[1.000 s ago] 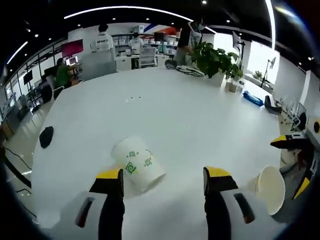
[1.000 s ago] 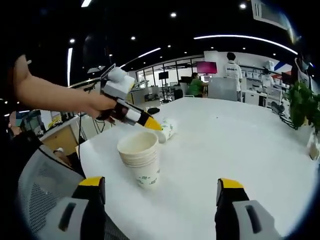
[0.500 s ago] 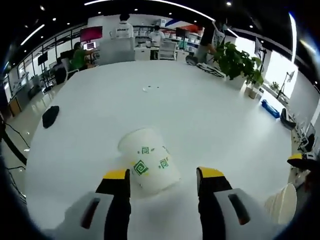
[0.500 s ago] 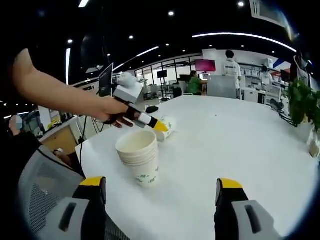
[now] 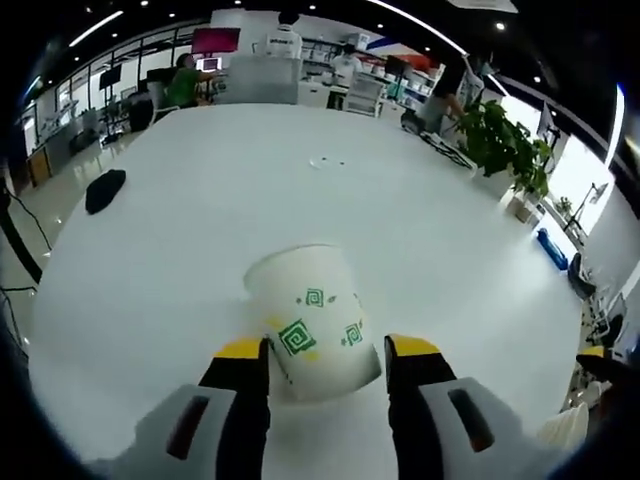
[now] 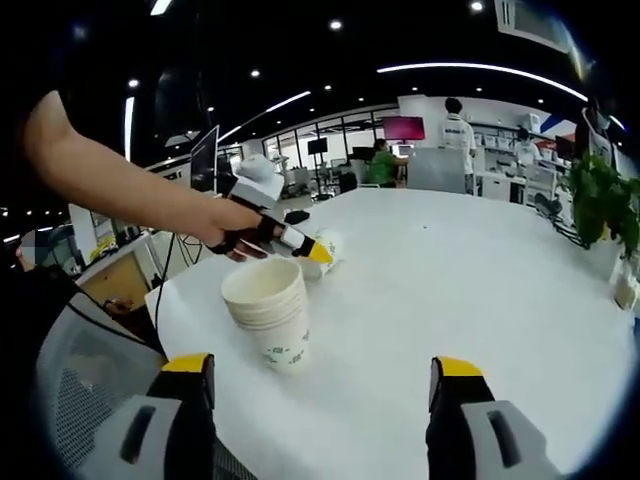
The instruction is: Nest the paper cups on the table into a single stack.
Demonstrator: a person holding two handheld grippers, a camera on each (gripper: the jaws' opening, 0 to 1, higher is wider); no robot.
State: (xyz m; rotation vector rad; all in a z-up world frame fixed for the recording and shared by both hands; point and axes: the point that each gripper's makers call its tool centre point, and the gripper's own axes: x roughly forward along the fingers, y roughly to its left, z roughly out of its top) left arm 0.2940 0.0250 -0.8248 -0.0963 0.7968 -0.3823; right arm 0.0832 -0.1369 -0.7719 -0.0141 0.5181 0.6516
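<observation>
A white paper cup with green square marks (image 5: pixel 315 320) lies on its side on the white table (image 5: pixel 300 190), its wide mouth toward me. My left gripper (image 5: pixel 326 352) is open, its yellow-tipped jaws close on either side of that mouth. In the right gripper view a hand holds the left gripper (image 6: pixel 312 252) against the same cup (image 6: pixel 328 243). An upright stack of nested cups (image 6: pixel 268 315) stands near the table's edge, ahead and left of my open right gripper (image 6: pixel 322 375), which holds nothing. The stack (image 5: pixel 562 432) peeks in low at the right of the left gripper view.
A black object (image 5: pixel 105 190) lies at the table's left edge. A potted plant (image 5: pixel 500 145) stands at the far right. A grey mesh chair (image 6: pixel 70 390) sits beside the near edge. People stand at desks beyond the table.
The left gripper has moved forward onto the lying cup and its jaws have narrowed around it. The stack and the right gripper have hardly shifted.
</observation>
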